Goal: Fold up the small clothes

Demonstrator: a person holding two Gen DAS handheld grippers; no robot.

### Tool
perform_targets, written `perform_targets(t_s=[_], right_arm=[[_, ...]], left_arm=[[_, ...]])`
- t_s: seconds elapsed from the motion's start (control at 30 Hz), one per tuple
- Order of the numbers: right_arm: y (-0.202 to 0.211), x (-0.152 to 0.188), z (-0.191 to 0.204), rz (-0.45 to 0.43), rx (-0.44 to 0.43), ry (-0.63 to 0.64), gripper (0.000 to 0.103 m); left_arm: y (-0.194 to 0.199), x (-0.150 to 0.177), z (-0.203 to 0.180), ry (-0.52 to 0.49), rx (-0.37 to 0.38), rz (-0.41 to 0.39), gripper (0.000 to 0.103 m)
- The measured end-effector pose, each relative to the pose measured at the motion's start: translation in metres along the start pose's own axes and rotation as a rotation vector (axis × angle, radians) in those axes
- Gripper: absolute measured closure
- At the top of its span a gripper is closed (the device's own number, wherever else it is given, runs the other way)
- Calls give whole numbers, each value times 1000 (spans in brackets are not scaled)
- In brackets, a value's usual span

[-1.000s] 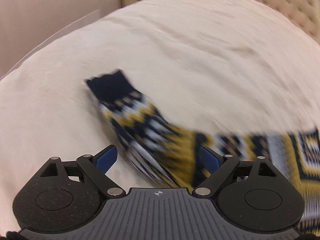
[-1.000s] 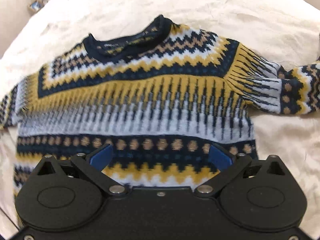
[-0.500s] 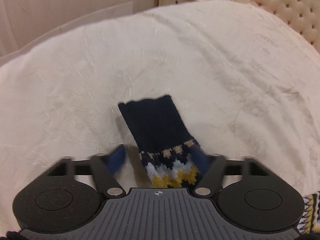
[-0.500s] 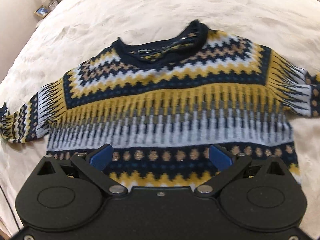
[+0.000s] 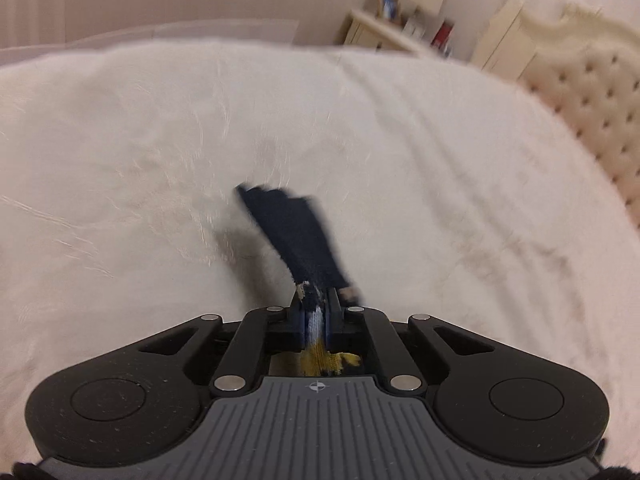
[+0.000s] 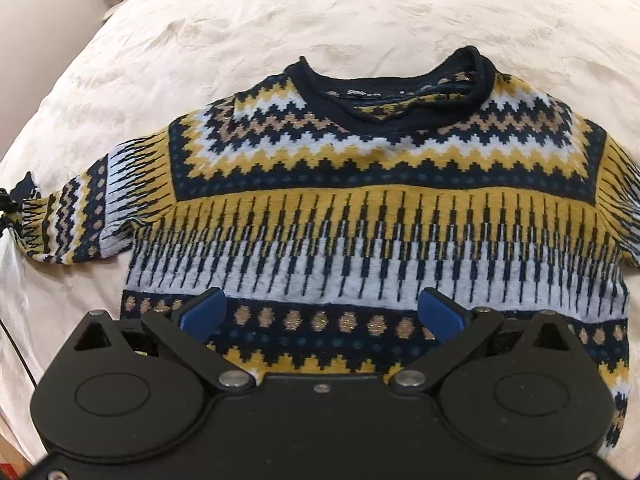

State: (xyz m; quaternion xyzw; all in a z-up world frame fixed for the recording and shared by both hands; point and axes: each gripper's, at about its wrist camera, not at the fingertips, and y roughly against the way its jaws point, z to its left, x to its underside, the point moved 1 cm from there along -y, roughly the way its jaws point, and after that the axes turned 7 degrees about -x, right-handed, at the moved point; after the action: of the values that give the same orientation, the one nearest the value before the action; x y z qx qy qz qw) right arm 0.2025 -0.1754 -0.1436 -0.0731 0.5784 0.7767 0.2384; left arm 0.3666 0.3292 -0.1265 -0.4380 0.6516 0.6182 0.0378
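Knitted sweater [image 6: 372, 216] lies flat, unfolded; my left gripper [image 5: 316, 312] has just clamped its sleeve cuff [image 5: 292, 232], my right gripper [image 6: 320, 312] hangs wide, every fold remaining.

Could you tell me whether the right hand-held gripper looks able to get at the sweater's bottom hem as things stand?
Probably yes. The right hand-held gripper is open above the sweater, pointing down at its lower bands, and nothing lies between. The hem itself is hidden behind the gripper body.
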Motion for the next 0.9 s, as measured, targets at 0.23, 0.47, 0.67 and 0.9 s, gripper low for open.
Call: perform_targets(t_s=[0.23, 0.47, 0.67, 0.9], right_arm=[[8, 2, 4, -3, -18, 33, 1], [23, 9, 6, -22, -55, 66, 1], [42, 19, -4, -49, -86, 77, 1], [61, 39, -38, -54, -120, 55, 1]], left_arm=[[82, -1, -14, -32, 101, -170, 96], [139, 8, -53, -129, 208, -285, 96], [169, 29, -106, -213, 315, -312, 96], [182, 78, -181, -300, 440, -279, 96]])
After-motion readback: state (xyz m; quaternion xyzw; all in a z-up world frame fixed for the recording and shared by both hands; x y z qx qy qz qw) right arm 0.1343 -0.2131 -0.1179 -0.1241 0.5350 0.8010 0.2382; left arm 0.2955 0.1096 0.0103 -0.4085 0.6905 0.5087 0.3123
